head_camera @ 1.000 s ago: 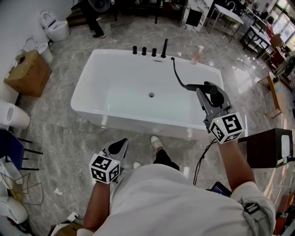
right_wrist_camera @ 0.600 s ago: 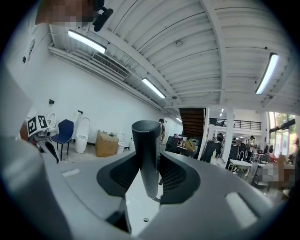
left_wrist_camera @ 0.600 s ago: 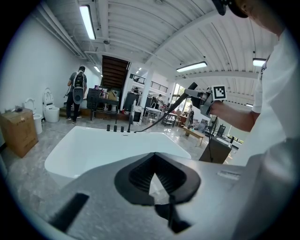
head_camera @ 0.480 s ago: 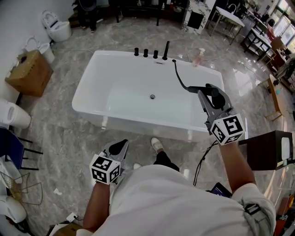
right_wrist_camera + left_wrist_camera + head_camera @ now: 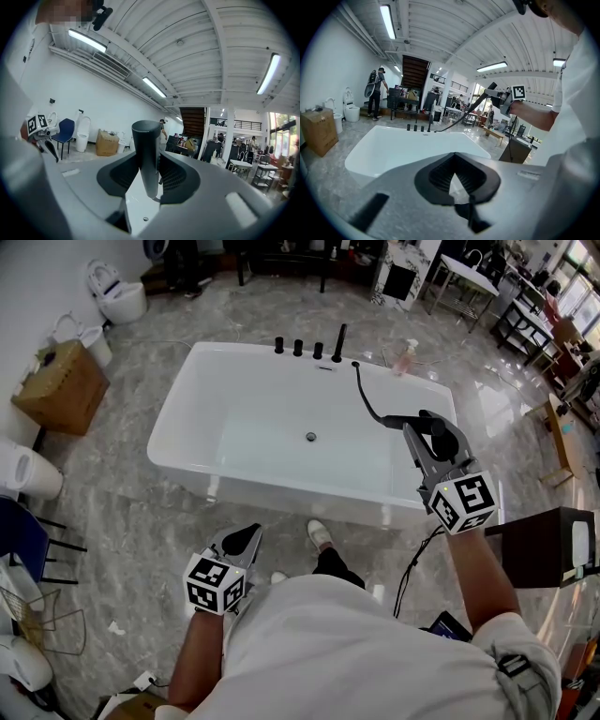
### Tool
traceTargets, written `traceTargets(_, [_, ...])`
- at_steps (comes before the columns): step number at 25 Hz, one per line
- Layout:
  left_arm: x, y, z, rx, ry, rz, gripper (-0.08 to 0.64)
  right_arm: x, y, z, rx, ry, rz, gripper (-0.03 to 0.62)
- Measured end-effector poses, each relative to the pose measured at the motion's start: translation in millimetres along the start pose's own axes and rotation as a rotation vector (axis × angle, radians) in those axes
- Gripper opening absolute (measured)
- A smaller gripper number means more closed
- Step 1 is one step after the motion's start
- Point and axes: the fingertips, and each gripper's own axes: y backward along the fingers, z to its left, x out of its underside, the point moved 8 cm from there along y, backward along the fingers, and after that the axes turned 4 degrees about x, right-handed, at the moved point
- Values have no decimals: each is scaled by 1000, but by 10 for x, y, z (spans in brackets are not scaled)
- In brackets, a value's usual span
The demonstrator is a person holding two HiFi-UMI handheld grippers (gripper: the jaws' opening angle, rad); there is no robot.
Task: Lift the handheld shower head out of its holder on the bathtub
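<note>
My right gripper is shut on the handle of the black handheld shower head, held in the air over the right end of the white bathtub. Its black hose runs back to the tub's far rim beside the black tap fittings. In the right gripper view the dark handle stands upright between the pads. The left gripper view shows the lifted shower head and hose beyond the tub. My left gripper hangs by my left side, short of the tub, shut and empty.
A pink bottle stands on the tub's far right corner. A cardboard box and toilets stand to the left on the marble floor. A dark cabinet is at the right. A person stands far behind the tub.
</note>
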Motion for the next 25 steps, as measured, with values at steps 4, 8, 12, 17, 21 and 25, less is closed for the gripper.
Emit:
traceTargets(4, [-13,-8,8,-4,4,-2,5,-8,-22,-28,-2,6,1,143])
traceTargets(8, [-38,-30,11,-6,9,-1,5,-7,-43,-58,-4,5,4,143])
traceTargets(12, [-19,-34,17,-5,15,-1,5,-13,-48,-58,-6,7,8,143])
traceTargets(17, [-23,-59,44,-5,20,-3,5,-57,-76,-81,-8,14,3,143])
traceTargets(21, [-19,-103,64,-2,23,-3,5,-69,-106,-99,-12,15,0,143])
traceTargets(25, [-21,-175,79,1,23,-2,5,-65,-125,-119,-22,10,-1,143])
